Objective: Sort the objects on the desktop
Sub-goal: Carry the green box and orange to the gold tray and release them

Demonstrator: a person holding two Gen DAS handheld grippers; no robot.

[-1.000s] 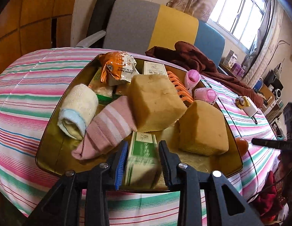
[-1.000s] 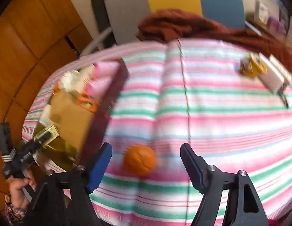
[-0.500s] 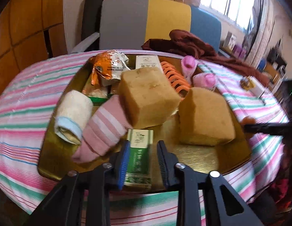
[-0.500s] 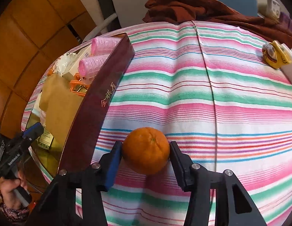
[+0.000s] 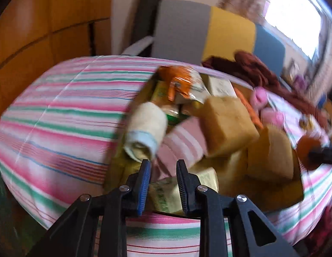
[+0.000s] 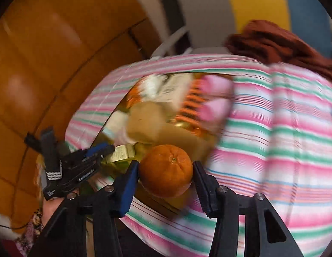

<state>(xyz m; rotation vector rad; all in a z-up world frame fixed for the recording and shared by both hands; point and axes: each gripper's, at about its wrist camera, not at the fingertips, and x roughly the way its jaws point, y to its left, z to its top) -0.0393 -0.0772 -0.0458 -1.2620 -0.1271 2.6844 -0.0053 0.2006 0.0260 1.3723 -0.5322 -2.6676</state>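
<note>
While both views smear with blur, the pink, green and white striped tablecloth [image 5: 58, 115] fills most of what I see, and on it sits the shallow gold-lined tray with a dark red wall [image 5: 294, 194]. Inside it lie two tan sponge-like blocks [image 5: 228, 126], a pink-and-white striped sock [image 5: 183, 145], a rolled cream towel with a pale blue edge [image 5: 146, 128], an orange snack packet [image 5: 178, 81], orange combs [image 6: 190, 107] and pink hair rollers [image 6: 215, 98]. My right gripper [image 6: 166, 172] is clamped on the round orange fruit [image 6: 166, 171], held over the tray's near edge. My left gripper [image 5: 162, 182] is clenched on the small green-and-cream printed packet [image 5: 166, 194] at the tray's near end; I can't read its print. Items at the tray's far end blur together.
</note>
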